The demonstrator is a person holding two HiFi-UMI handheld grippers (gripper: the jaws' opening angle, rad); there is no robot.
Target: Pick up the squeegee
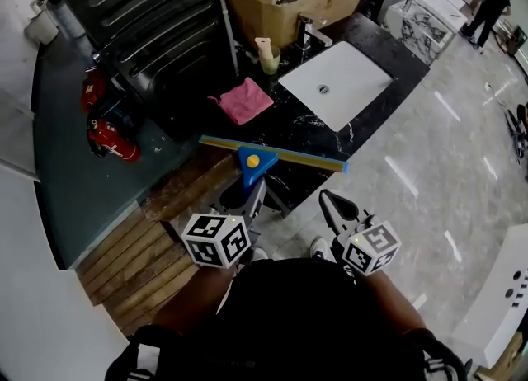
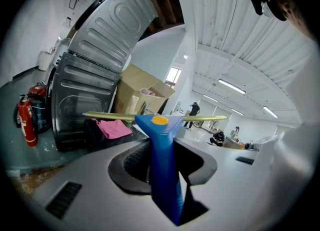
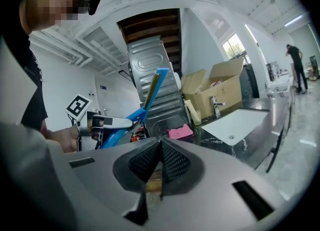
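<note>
1. The left claw (image 1: 254, 196) gripped the blue plastic squeegee (image 1: 256, 159) by its handle, in the air.
2. Its yellow blade ran nine-to-three, at that claw's twelve o'clock.
3. The right claw (image 1: 332, 204) sat shut and empty, at three o'clock.

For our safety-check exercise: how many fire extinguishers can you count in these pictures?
2. Both are left of the dark metal appliance: one fire extinguisher nearer the wooden planks, the other just beyond it. Others may be hidden.

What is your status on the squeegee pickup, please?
Left gripper shut on squeegee handle. Right gripper shut, empty. Pink cloth lies on counter beyond, not in the way.
</note>
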